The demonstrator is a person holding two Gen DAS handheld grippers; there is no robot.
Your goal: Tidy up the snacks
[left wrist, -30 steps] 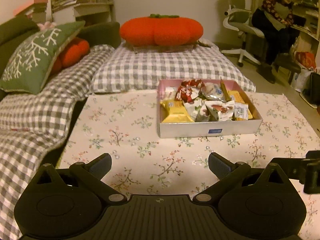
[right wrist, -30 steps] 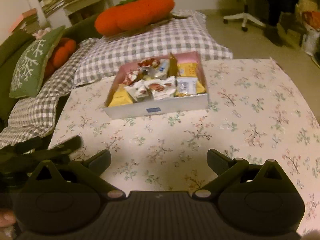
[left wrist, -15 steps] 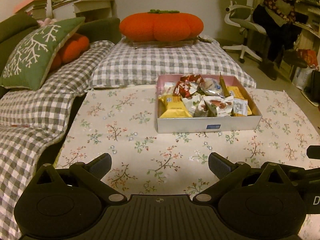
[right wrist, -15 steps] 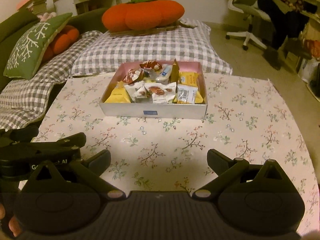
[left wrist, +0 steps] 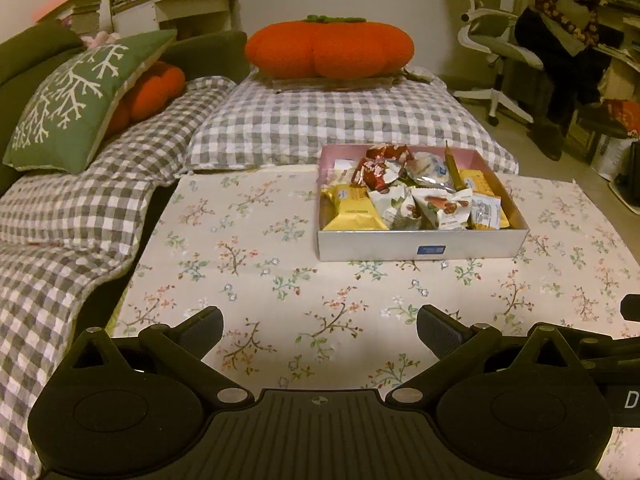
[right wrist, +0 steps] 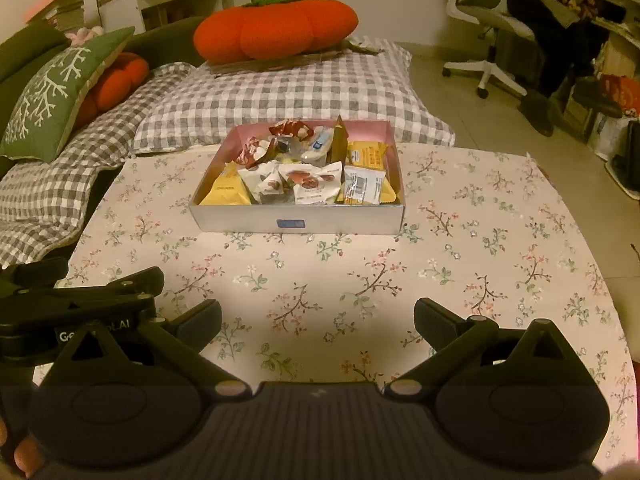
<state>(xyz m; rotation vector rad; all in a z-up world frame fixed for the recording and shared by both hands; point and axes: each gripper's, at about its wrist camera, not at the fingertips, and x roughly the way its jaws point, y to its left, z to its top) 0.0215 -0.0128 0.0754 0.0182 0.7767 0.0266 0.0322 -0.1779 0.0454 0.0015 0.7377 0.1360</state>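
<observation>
Box (left wrist: 420,246): set upper right of centre in the left view, centre in the right view; long axis across the frame.
Snacks (right wrist: 304,178): heaped inside.
Left gripper (left wrist: 318,326): spread wide, nothing held.
Right gripper (right wrist: 316,320): spread wide, nothing held; judged better lined up.

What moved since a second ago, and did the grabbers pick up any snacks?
Only the grabbers moved: the right gripper swung level to face the box squarely, and the left gripper rose slightly. Neither took hold of anything; both stayed open and empty. The snacks and box stayed put on the tablecloth.
</observation>
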